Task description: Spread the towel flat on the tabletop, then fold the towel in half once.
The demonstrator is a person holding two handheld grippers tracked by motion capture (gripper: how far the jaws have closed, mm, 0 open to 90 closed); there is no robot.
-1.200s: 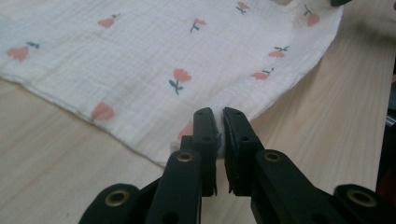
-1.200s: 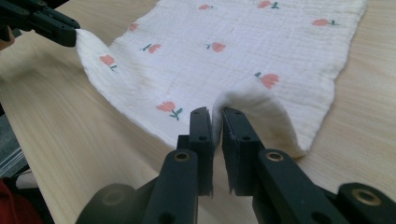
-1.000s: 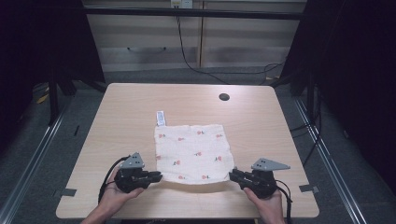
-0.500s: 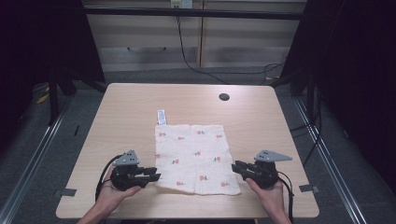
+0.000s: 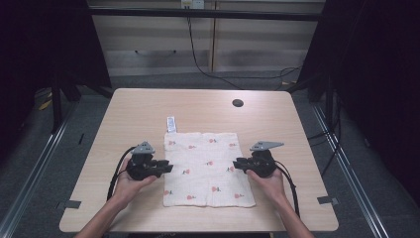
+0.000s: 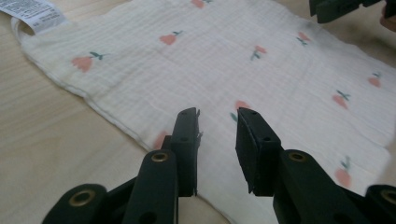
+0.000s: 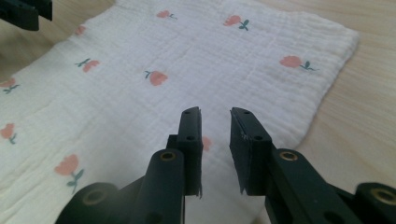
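A white cloth (image 5: 208,168) printed with small pink flowers lies spread flat on the wooden table (image 5: 133,114), its label (image 5: 171,124) at the far left corner. My left gripper (image 5: 168,168) hovers at the cloth's left edge, pointing right. Its jaws opened and then drew in a little just now; in the left gripper view the left gripper (image 6: 218,116) stands open over the cloth (image 6: 233,60) with nothing between its pads. My right gripper (image 5: 236,162) is at the cloth's right edge, pointing left. In the right gripper view the right gripper (image 7: 215,114) is open above the cloth (image 7: 187,56).
A dark round grommet hole (image 5: 237,103) sits near the table's far edge. Bare tabletop surrounds the cloth. Cables trail from both grippers toward the near edge. Black frame rails (image 5: 346,163) run along both sides of the table.
Both grippers have moved from the cloth's near corners away from the person to the middle of its side edges. The cloth's near edge now lies flat, closer to the table's front.
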